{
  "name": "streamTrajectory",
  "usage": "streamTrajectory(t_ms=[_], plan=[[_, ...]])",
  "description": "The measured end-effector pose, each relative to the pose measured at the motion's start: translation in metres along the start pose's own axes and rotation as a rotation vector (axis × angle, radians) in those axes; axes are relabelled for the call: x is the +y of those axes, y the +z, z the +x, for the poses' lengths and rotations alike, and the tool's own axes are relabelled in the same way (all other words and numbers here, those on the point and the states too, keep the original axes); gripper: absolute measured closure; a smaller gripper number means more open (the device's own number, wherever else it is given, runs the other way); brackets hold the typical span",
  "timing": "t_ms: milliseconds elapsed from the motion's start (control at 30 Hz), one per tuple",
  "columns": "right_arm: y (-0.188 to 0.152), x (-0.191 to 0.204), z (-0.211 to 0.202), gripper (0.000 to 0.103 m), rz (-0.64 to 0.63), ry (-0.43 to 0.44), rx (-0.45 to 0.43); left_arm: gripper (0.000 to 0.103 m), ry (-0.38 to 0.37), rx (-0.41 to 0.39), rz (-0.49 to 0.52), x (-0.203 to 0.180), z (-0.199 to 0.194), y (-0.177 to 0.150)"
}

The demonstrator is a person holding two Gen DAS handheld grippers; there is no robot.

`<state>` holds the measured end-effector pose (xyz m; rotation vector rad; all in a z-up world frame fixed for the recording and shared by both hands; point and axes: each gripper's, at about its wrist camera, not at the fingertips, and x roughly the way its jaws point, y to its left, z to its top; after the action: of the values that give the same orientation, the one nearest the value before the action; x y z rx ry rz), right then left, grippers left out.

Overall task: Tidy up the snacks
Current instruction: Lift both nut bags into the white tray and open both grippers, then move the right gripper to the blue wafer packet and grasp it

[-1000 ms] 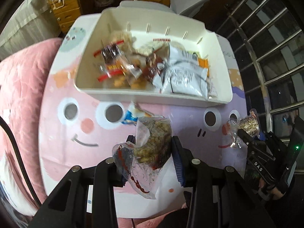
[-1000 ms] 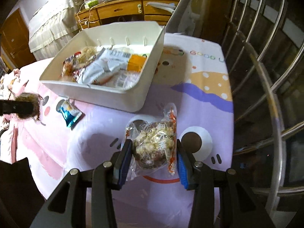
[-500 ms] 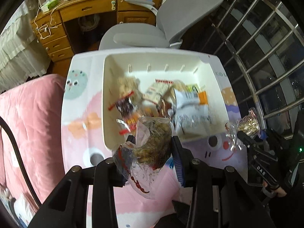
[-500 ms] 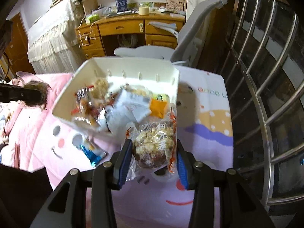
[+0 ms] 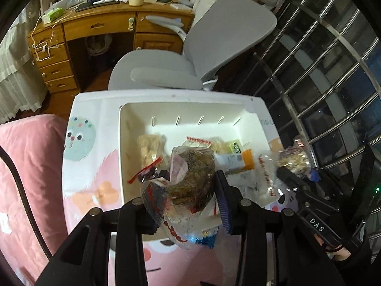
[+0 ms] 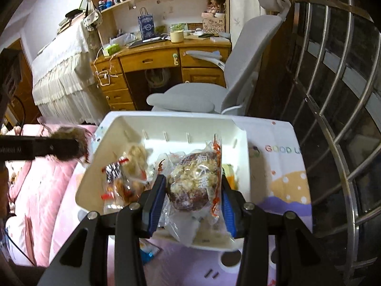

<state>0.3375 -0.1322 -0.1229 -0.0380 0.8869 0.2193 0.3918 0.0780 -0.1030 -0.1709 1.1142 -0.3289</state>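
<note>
A white bin [image 5: 133, 128] on the cartoon-print table [image 5: 88, 162] holds several snack packets. My left gripper [image 5: 190, 190] is shut on a clear bag of dark snack [image 5: 193, 176] and holds it above the bin's near part. My right gripper [image 6: 193, 190] is shut on a clear bag of pale puffed snack [image 6: 195, 178] and holds it over the bin [image 6: 123, 124]. The right gripper also shows in the left wrist view [image 5: 293, 164], at the bin's right rim. The left gripper also shows in the right wrist view [image 6: 69, 147], left of the bin.
A small blue packet [image 6: 148, 250] lies on the table just in front of the bin. A grey office chair [image 5: 190, 66] and a wooden desk [image 5: 100, 26] stand beyond the table. A pink blanket [image 5: 26, 166] lies left; metal window bars [image 6: 333, 95] stand right.
Both grippers have risen and moved forward with their bags, from low over the table in front of the bin to above the bin. Both stay shut.
</note>
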Motion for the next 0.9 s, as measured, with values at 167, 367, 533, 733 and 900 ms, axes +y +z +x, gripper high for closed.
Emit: streamTrajectory(t_ms=[167,367,533,733,900], plan=[[0.009,0.011,0.003,0.058,0.026,-0.01,-0.031,0.059,-0.019,-0.027,-0.004,-0.002,-0.001,0.002],[0.008,0.01,0.003,0.041,0.061,-0.04,-0.016,0.039,-0.031,-0.023,0.009,-0.007,-0.01,-0.003],[-0.003,0.01,-0.002,0.04,0.078,-0.033,0.008,0.036,-0.013,-0.019,-0.021,-0.005,-0.018,-0.013],[-0.018,0.016,-0.011,0.04,0.083,0.0,0.031,0.036,0.024,0.016,-0.091,0.006,-0.026,-0.032],[-0.03,0.025,-0.016,0.04,0.071,0.039,0.053,0.036,0.066,0.019,-0.141,0.016,-0.038,-0.056]])
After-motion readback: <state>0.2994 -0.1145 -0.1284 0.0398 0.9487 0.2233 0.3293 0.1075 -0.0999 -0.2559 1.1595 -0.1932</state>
